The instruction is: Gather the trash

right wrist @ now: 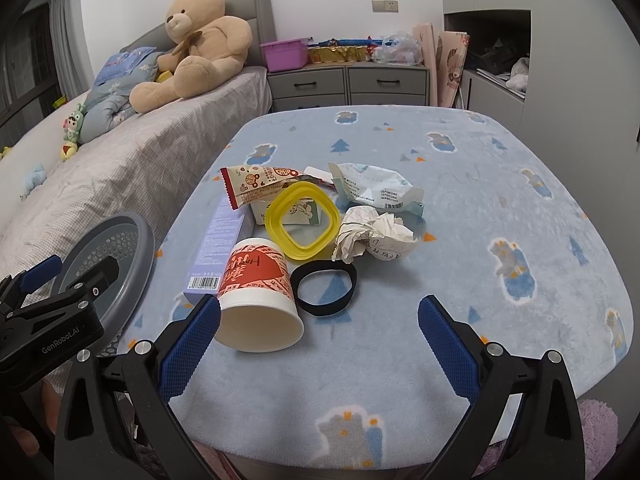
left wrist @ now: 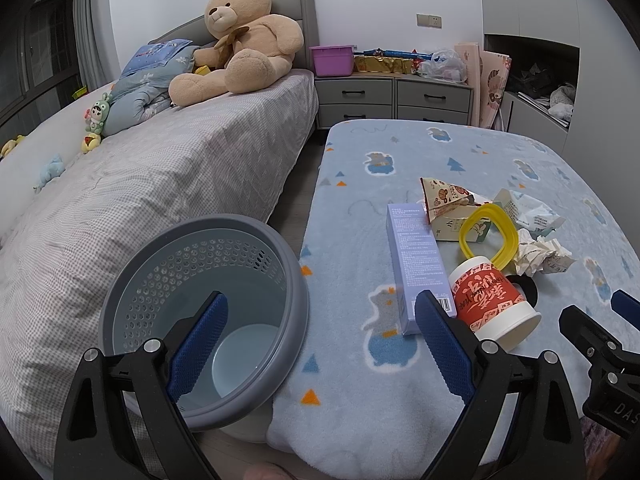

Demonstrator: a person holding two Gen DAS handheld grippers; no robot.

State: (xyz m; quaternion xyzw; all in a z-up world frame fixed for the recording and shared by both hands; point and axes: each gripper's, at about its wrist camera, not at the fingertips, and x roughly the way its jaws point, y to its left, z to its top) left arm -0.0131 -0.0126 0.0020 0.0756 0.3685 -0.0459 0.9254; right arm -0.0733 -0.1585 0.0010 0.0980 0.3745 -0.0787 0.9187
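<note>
Trash: paper cup (right wrist: 260,300), purple box (left wrist: 420,268), yellow ring (right wrist: 302,220), wrappers, crumpled paper (right wrist: 374,236), all uncollected right of grey bin (left wrist: 208,300), seemingly empty. Left gripper (left wrist: 320,320), right gripper (right wrist: 318,320): spread, holding nothing.

Open blanket (right wrist: 500,208) right of the litter — paper cup (right wrist: 256,292) nearest.
</note>
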